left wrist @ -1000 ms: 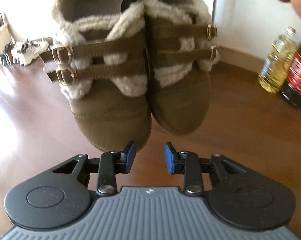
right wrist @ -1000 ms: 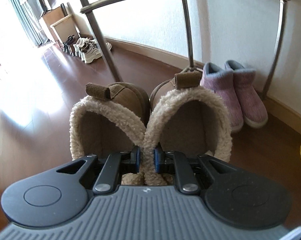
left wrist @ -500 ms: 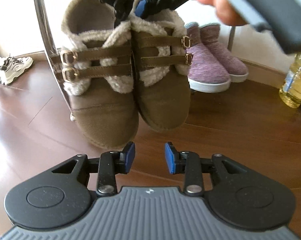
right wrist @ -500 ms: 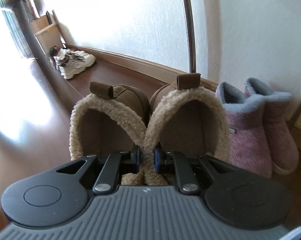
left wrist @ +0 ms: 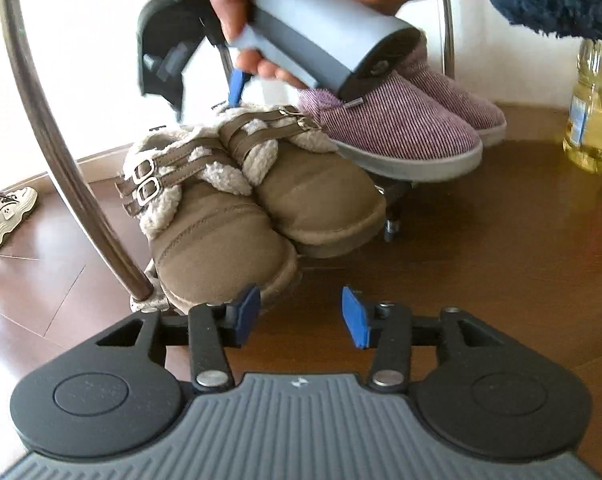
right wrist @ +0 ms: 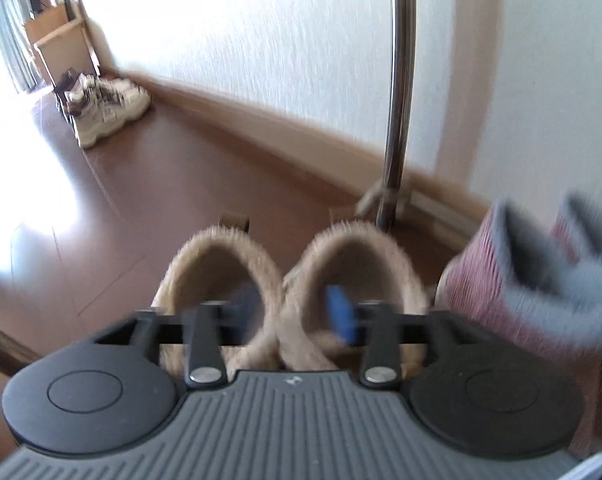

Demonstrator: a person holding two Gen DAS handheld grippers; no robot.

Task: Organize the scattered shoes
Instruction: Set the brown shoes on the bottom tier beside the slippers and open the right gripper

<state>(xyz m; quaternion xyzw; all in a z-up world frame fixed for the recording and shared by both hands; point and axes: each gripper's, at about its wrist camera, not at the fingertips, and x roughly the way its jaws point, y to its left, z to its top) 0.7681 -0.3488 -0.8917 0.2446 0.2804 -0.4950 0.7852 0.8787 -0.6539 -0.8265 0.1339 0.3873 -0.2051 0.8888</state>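
Wooden floor point(left wrist: 501, 240) bears the brown boots point(left wrist: 261, 208); left gripper point(left wrist: 301, 314) and right gripper point(right wrist: 291, 310) jaws gape apart.

Tan suede boots point(left wrist: 261, 208) with fleece lining and double buckle straps. Sitting upright, paired, toes forward. Just beside purple knit slippers point(left wrist: 401, 132).

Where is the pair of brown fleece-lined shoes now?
In the left wrist view the brown shoes stand together on the floor, just right of the metal rack leg and left of the purple slippers.
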